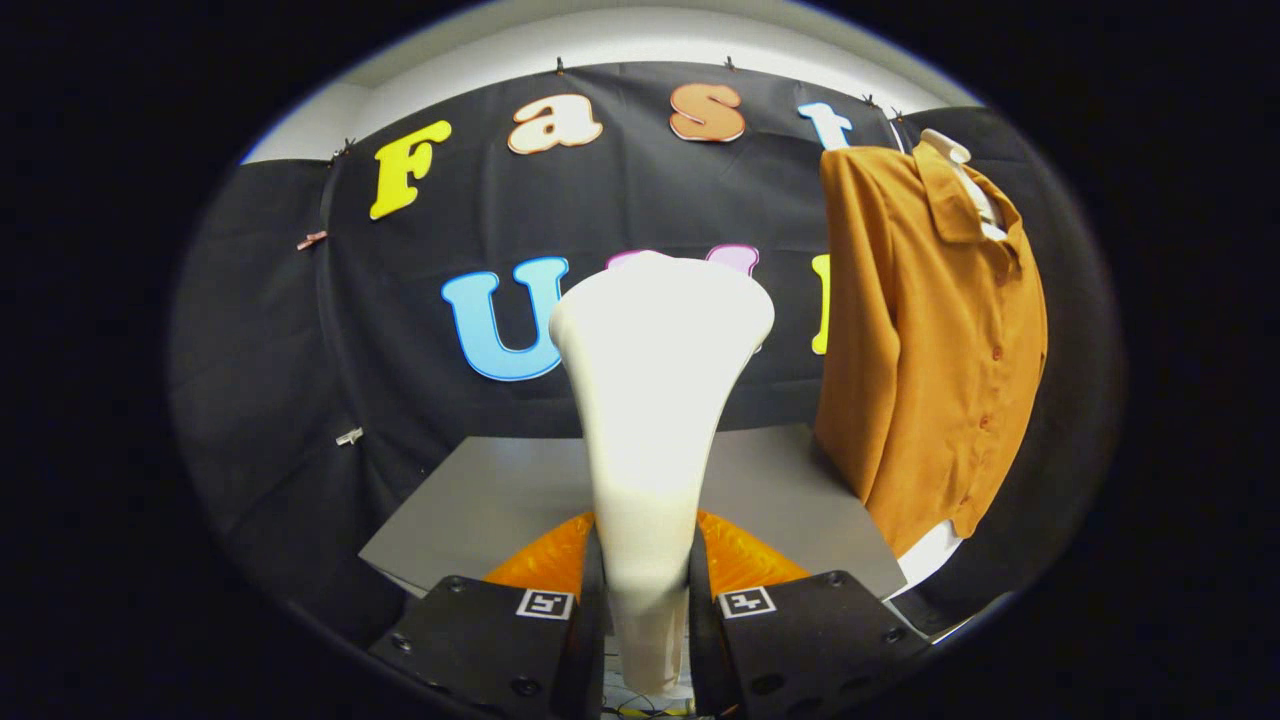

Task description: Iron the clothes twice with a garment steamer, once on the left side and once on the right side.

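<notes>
- Flat grey table (500, 490): lying beyond the tool, under the booth wall.
- Burnt-orange button-front collared shirt (930, 330): hanging on a pale hanger (950, 150) to the right, well apart from the steamer head, its hem dangling near the table's edge.
- White flared plastic garment steamer (650, 400): standing upright between the fingers, head uppermost.
- Tool (647, 610): clenching the steamer's handle from both sides.
- Handling advice: swinging right, keeping the head flat against the cloth, stroking one side fully.
</notes>
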{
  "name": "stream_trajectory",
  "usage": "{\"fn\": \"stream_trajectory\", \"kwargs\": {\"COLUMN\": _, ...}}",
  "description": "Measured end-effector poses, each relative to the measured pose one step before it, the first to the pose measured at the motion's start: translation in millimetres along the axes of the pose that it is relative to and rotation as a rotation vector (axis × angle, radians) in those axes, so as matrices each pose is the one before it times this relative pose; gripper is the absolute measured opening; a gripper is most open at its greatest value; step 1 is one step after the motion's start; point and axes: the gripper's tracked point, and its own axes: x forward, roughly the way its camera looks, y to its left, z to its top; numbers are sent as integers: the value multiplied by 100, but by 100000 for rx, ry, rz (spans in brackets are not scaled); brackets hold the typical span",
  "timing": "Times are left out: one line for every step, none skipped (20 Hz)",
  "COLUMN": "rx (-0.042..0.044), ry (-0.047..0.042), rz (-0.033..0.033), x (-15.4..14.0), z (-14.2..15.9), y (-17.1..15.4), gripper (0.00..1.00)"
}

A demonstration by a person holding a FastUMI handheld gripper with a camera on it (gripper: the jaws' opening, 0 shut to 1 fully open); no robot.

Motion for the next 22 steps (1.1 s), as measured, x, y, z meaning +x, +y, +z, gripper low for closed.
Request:
{"fn": "stream_trajectory", "kwargs": {"rx": 510, "ry": -2156, "rz": -457, "x": -1276, "z": 383, "y": -23, "gripper": 38}}
{"fn": "stream_trajectory", "kwargs": {"rx": 369, "ry": -1926, "rz": -1471, "x": -1066, "z": 309, "y": -382, "gripper": 37}}
{"fn": "stream_trajectory", "kwargs": {"rx": -245, "ry": -1870, "rz": -2440, "x": -1185, "z": 326, "y": -691, "gripper": 38}}
{"fn": "stream_trajectory", "kwargs": {"rx": -500, "ry": -2010, "rz": -2262, "x": -1079, "z": 356, "y": -756, "gripper": 38}}
{"fn": "stream_trajectory", "kwargs": {"rx": -340, "ry": -2064, "rz": -1658, "x": -942, "z": 433, "y": -657, "gripper": 38}}
{"fn": "stream_trajectory", "kwargs": {"rx": -349, "ry": -1687, "rz": -1476, "x": -689, "z": 299, "y": -601, "gripper": 37}}
{"fn": "stream_trajectory", "kwargs": {"rx": -34, "ry": -1333, "rz": -1751, "x": -543, "z": 429, "y": -916, "gripper": 37}}
{"fn": "stream_trajectory", "kwargs": {"rx": 429, "ry": -1006, "rz": -1633, "x": -421, "z": 274, "y": -1054, "gripper": 37}}
{"fn": "stream_trajectory", "kwargs": {"rx": 971, "ry": -956, "rz": -1243, "x": -438, "z": 342, "y": -988, "gripper": 37}}
{"fn": "stream_trajectory", "kwargs": {"rx": 1139, "ry": -519, "rz": -1478, "x": -263, "z": 262, "y": -1206, "gripper": 38}}
{"fn": "stream_trajectory", "kwargs": {"rx": 826, "ry": -779, "rz": -2425, "x": -121, "z": 314, "y": -1417, "gripper": 37}}
{"fn": "stream_trajectory", "kwargs": {"rx": 390, "ry": -357, "rz": -3045, "x": 229, "z": 251, "y": -1668, "gripper": 37}}
{"fn": "stream_trajectory", "kwargs": {"rx": -137, "ry": -355, "rz": -2206, "x": 212, "z": 156, "y": -1435, "gripper": 37}}
{"fn": "stream_trajectory", "kwargs": {"rx": -316, "ry": -331, "rz": -1093, "x": 249, "z": 142, "y": -1112, "gripper": 37}}
{"fn": "stream_trajectory", "kwargs": {"rx": -731, "ry": -67, "rz": -455, "x": 375, "z": 67, "y": -1196, "gripper": 37}}
{"fn": "stream_trajectory", "kwargs": {"rx": -590, "ry": 96, "rz": -479, "x": 599, "z": 116, "y": -1107, "gripper": 37}}
{"fn": "stream_trajectory", "kwargs": {"rx": -270, "ry": 327, "rz": -35, "x": 825, "z": 101, "y": -1510, "gripper": 37}}
{"fn": "stream_trajectory", "kwargs": {"rx": 209, "ry": 417, "rz": 262, "x": 856, "z": 78, "y": -1122, "gripper": 37}}
{"fn": "stream_trajectory", "kwargs": {"rx": 846, "ry": 528, "rz": 766, "x": 896, "z": 115, "y": -1207, "gripper": 37}}
{"fn": "stream_trajectory", "kwargs": {"rx": 941, "ry": 493, "rz": 738, "x": 1099, "z": 124, "y": -1040, "gripper": 37}}
{"fn": "stream_trajectory", "kwargs": {"rx": 601, "ry": 541, "rz": 692, "x": 1088, "z": 129, "y": -1076, "gripper": 37}}
{"fn": "stream_trajectory", "kwargs": {"rx": 254, "ry": 802, "rz": 1171, "x": 1069, "z": -13, "y": -1004, "gripper": 37}}
